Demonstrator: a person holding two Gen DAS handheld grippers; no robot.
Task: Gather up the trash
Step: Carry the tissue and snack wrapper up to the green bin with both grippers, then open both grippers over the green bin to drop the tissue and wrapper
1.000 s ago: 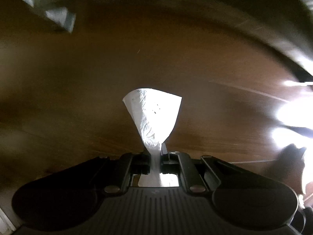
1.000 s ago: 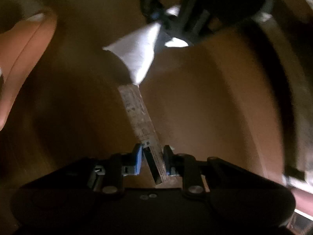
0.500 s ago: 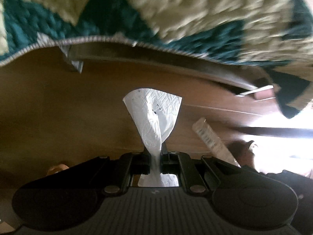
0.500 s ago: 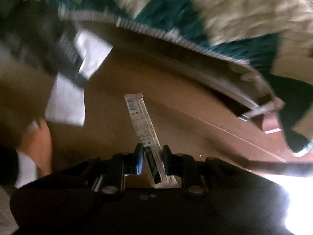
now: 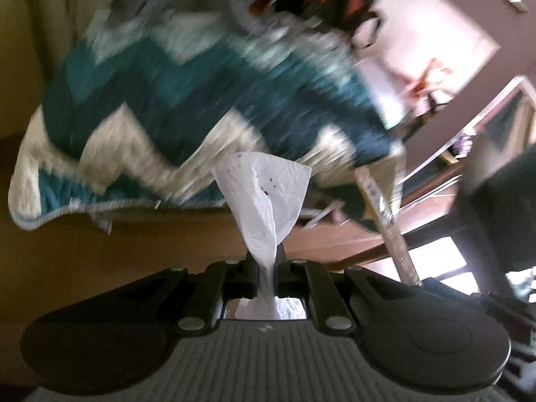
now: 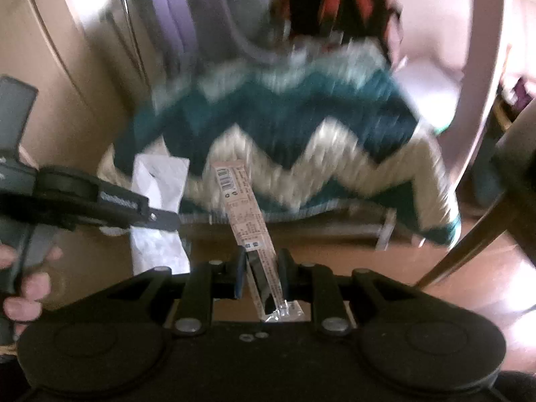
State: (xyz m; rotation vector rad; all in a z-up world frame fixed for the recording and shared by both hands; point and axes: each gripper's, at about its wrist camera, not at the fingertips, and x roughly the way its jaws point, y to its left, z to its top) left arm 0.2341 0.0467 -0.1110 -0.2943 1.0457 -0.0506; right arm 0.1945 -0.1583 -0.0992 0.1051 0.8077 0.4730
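Your left tool (image 5: 267, 257) is clamped fully on a white paper napkin (image 5: 264, 194), which fans out above the fingers and carries small dark specks. Behind it lies a blurred teal-and-cream zigzag blanket (image 5: 187, 100). To the right you see a long narrow wrapper (image 5: 385, 214) standing tilted, near the napkin but apart from it.
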